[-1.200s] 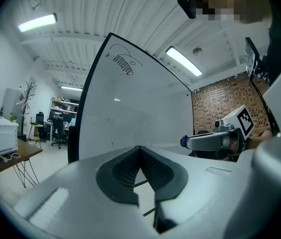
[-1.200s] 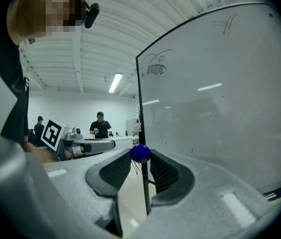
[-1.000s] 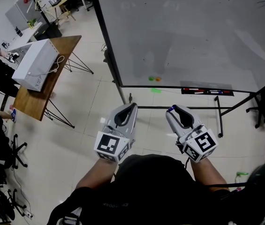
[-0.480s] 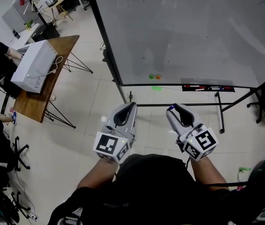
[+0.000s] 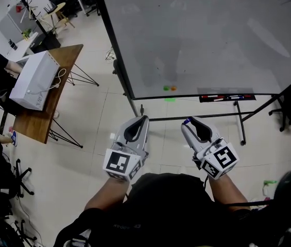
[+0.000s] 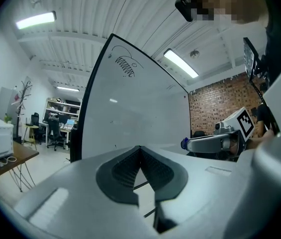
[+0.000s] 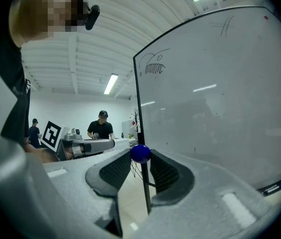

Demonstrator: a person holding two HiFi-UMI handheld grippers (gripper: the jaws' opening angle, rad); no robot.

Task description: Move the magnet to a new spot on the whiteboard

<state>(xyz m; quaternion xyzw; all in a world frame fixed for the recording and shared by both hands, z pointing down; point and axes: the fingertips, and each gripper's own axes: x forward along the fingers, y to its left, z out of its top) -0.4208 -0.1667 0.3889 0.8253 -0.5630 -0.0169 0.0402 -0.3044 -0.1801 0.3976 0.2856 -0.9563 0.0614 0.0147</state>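
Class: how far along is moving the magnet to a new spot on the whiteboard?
Done: the blue magnet is pinched in the right hand-held gripper. In hand: it is held short of the whiteboard. Left: press it onto a bare spot and let go.

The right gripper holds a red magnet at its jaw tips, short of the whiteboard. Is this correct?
The magnet is blue, not red, as the right gripper view shows. The right gripper does hold it at its jaw tips, short of the whiteboard.
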